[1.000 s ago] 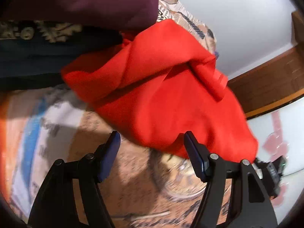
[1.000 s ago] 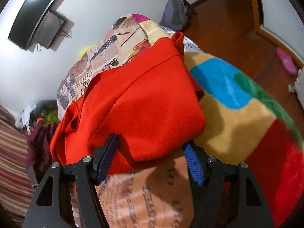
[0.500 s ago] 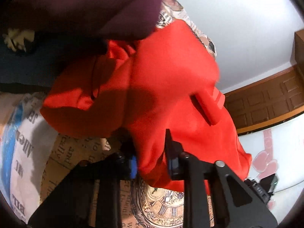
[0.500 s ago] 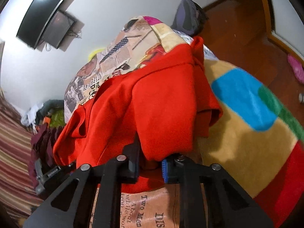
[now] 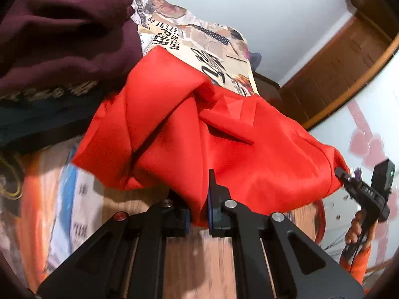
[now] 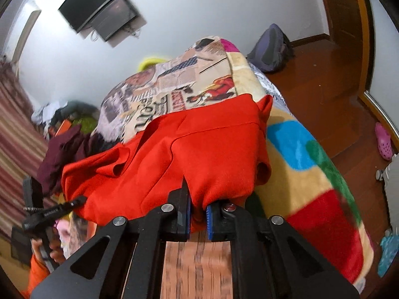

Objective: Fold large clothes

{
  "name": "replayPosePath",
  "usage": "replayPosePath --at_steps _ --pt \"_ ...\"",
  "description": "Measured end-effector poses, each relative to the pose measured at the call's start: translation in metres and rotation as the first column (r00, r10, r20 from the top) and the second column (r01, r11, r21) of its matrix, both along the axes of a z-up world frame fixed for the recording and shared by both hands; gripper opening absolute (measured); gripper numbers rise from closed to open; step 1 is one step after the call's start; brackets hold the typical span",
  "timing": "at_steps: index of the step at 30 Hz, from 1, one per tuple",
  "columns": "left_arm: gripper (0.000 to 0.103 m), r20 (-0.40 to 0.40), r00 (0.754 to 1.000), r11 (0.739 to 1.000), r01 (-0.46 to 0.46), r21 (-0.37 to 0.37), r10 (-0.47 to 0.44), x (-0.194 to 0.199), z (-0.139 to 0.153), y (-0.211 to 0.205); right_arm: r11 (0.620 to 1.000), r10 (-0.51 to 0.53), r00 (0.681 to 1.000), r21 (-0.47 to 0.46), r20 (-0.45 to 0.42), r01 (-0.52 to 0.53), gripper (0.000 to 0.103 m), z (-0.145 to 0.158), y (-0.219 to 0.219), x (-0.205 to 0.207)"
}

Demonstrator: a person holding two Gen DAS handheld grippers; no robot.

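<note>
A large red garment [image 5: 199, 134] lies bunched on a bed with a printed blanket [image 5: 197, 42]. My left gripper [image 5: 198, 214] is shut on the garment's near edge, red cloth pinched between its blue pads. My right gripper [image 6: 198, 213] is shut on another part of the near edge of the same red garment [image 6: 204, 154]. The right gripper also shows at the right of the left wrist view [image 5: 364, 191], and the left gripper at the left of the right wrist view [image 6: 49, 211]. The garment's far half rests on the blanket [image 6: 179, 87].
A maroon garment [image 5: 62, 30] and dark clothes are piled to the left of the red one. A colourful block-pattern blanket [image 6: 311, 174] covers the bed's right side. A backpack [image 6: 271, 47] and pink shoe [image 6: 384, 142] lie on the wooden floor. A TV [image 6: 99, 7] hangs on the wall.
Both grippers went from open in front of the red garment to shut on its near edge. The garment is now pulled toward me and lifted at the near edge.
</note>
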State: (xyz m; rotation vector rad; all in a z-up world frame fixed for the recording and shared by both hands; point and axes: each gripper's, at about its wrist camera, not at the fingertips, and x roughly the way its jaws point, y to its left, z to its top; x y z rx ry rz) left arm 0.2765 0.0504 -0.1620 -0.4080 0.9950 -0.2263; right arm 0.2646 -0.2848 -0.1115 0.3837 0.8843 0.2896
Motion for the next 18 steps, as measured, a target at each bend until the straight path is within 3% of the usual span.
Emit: replayPosePath --at_steps 8,10,14,18 --pt "0.010 -0.062 0.996 0.998 0.066 0.024 -0.064 -0.065 -0.019 -0.009 0.999 0.028 0.999 -0.042 -0.041 -0.030 0.008 -0.010 -0.001 -0.039" --pt "0.018 -0.078 0.995 0.997 0.060 0.043 -0.057 -0.065 -0.024 -0.003 0.998 0.022 0.998 -0.058 -0.051 -0.025 0.009 -0.013 0.001 -0.041" --pt "0.048 -0.079 0.997 0.991 0.006 0.131 0.005 -0.096 -0.026 0.025 0.994 -0.010 0.999 -0.106 -0.047 0.005 0.018 -0.011 0.003 -0.046" --pt "0.055 -0.056 0.997 0.967 -0.029 0.254 0.044 -0.101 -0.020 0.043 0.985 -0.030 0.999 -0.173 -0.029 0.025 0.029 0.004 0.002 -0.050"
